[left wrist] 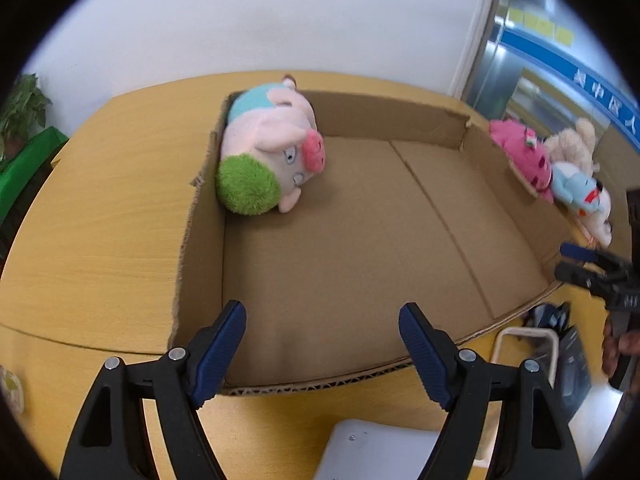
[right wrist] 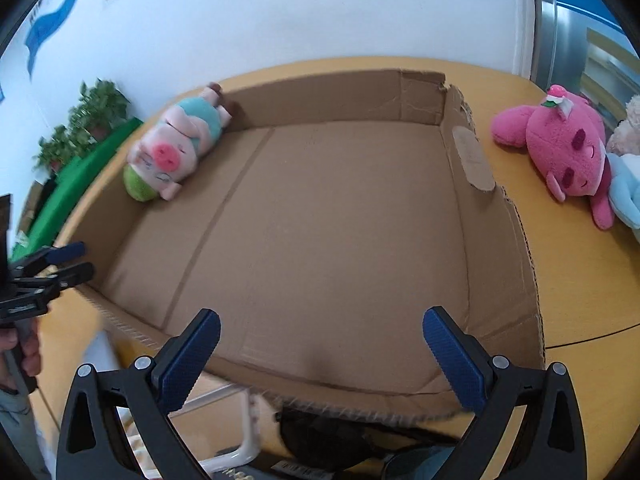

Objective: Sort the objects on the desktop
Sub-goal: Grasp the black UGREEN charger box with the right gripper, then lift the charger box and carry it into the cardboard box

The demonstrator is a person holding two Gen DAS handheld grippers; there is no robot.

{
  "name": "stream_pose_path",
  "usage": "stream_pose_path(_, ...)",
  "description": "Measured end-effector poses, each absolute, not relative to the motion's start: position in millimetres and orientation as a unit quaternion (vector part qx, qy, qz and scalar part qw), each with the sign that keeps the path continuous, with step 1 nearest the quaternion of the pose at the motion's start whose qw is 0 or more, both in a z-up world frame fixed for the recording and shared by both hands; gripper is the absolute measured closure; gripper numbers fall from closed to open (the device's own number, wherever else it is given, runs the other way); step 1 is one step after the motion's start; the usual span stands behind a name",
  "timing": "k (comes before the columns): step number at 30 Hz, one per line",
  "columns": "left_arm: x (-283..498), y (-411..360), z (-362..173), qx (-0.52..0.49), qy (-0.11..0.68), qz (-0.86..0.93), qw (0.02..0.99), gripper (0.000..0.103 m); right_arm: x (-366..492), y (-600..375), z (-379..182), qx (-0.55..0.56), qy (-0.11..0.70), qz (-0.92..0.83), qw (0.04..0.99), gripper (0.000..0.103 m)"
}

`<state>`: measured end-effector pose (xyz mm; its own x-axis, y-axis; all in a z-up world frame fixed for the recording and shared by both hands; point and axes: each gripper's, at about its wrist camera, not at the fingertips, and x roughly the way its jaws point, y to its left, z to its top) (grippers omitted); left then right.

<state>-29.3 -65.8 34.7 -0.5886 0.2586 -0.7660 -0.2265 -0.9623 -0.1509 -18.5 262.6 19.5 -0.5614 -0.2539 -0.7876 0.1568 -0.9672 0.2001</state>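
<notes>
A shallow cardboard box (left wrist: 400, 116) (right wrist: 496, 240) lies on the wooden table. A pink pig plush (left wrist: 272, 148) (right wrist: 176, 148) with a green cap lies in its far left corner. A pink plush (left wrist: 524, 156) (right wrist: 560, 148), a beige plush (left wrist: 572, 140) and a light blue plush (left wrist: 580, 192) (right wrist: 628, 200) lie on the table right of the box. My left gripper (left wrist: 322, 316) is open and empty over the box's near edge. My right gripper (right wrist: 320, 320) is open and empty over the near edge; it also shows in the left wrist view (left wrist: 568, 258).
The wooden table (left wrist: 100, 216) (right wrist: 580, 280) extends left and right of the box. A white object (left wrist: 376, 452) lies near the front edge. A white frame and dark items (right wrist: 248, 432) sit below the table edge. Potted plants (right wrist: 84, 120) stand at the far left.
</notes>
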Motion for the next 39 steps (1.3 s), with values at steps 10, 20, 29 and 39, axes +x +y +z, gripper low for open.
stream_pose_path(10, 30.1, -22.2, 54.2, -0.402, -0.035, 0.888, 0.22, 0.024, 54.4, 256.1, 18.0, 0.421, -0.045, -0.886, 0.19, 0.0)
stream_pose_path(20, 91.1, 55.2, 47.8, -0.396, -0.083, 0.83, 0.383, 0.024, 60.4, 270.7, -31.9, 0.452, -0.066, -0.865, 0.207, 0.0)
stream_pose_path(29, 81.8, 107.5, -9.2, -0.478, -0.123, 0.776, 0.392, 0.024, 56.4, 258.8, -44.2, 0.455, -0.006, -0.845, 0.281, 0.0)
stream_pose_path(39, 84.6, 114.0, -21.4, -0.51, -0.114, 0.765, 0.376, 0.024, 62.9, 246.3, -57.6, 0.455, 0.037, -0.838, 0.299, 0.0)
